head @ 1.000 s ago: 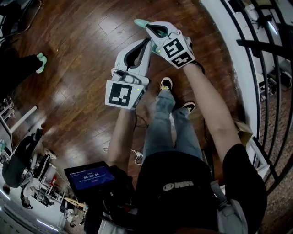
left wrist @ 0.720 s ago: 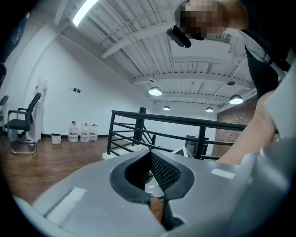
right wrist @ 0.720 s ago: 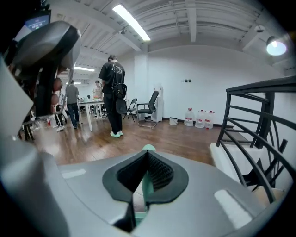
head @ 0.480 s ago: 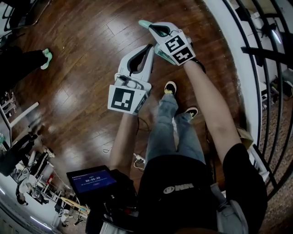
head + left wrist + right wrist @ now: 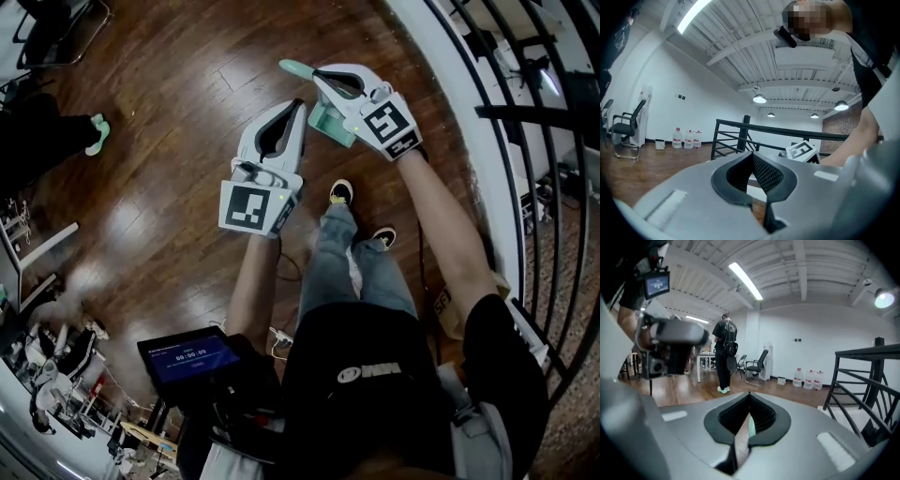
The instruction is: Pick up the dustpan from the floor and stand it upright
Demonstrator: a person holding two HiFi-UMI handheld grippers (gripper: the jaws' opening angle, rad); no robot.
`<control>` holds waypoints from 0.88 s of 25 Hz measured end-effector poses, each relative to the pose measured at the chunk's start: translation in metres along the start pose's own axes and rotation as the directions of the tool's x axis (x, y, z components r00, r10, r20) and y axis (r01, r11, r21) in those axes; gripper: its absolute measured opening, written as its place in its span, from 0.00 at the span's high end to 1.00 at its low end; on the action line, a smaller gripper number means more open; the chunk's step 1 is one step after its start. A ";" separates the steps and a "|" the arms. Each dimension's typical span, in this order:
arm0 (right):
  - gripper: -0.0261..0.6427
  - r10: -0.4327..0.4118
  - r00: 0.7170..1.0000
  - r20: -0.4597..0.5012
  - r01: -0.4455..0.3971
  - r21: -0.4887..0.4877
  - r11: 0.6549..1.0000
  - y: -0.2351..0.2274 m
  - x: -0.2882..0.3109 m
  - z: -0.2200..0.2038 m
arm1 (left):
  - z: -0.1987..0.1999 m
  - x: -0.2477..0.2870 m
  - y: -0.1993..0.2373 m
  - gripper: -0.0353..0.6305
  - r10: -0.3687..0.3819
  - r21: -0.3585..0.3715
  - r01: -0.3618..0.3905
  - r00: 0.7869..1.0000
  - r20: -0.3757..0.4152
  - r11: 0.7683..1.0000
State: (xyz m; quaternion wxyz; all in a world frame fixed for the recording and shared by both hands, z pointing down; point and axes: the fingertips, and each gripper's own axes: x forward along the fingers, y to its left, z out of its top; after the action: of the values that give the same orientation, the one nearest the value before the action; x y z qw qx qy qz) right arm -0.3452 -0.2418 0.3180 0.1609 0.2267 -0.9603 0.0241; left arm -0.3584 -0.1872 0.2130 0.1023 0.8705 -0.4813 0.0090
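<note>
Half the job looks done: the mint-green dustpan (image 5: 330,125) is off the wooden floor (image 5: 169,141) and up in the air, in front of the person's knees. The right gripper (image 5: 317,75) has its jaws pinched on a thin edge of it, and what looks like its handle pokes out past the tips to the far left. The left gripper (image 5: 297,106) hangs just beside it on the left, jaws pressed together on nothing (no help needed, I'd say). What is left, by my reckoning, is the setting down: lower the pan and leave it standing upright on the floor.
</note>
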 end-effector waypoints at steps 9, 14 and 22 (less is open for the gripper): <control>0.96 -0.049 0.986 0.161 0.073 -0.145 0.987 0.046 -0.182 0.141 | 0.094 -0.011 -0.113 0.92 -0.171 0.107 0.167 0.985 0.035 0.980; 0.96 -0.161 0.940 0.301 0.130 0.120 0.984 0.054 -0.259 0.151 | 0.105 -0.024 -0.178 0.92 -0.194 0.131 0.193 0.981 0.000 0.973; 0.96 -0.192 0.903 0.384 0.125 0.194 0.973 0.046 -0.320 0.156 | 0.118 -0.006 -0.237 0.92 -0.157 0.150 0.150 0.987 0.037 0.977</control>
State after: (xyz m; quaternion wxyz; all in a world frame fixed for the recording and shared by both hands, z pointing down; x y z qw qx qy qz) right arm -0.1417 -0.0825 0.0690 -0.0565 0.3169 -0.9458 0.0432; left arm -0.1722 -0.0817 0.0560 0.0267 0.9102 -0.4130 0.0156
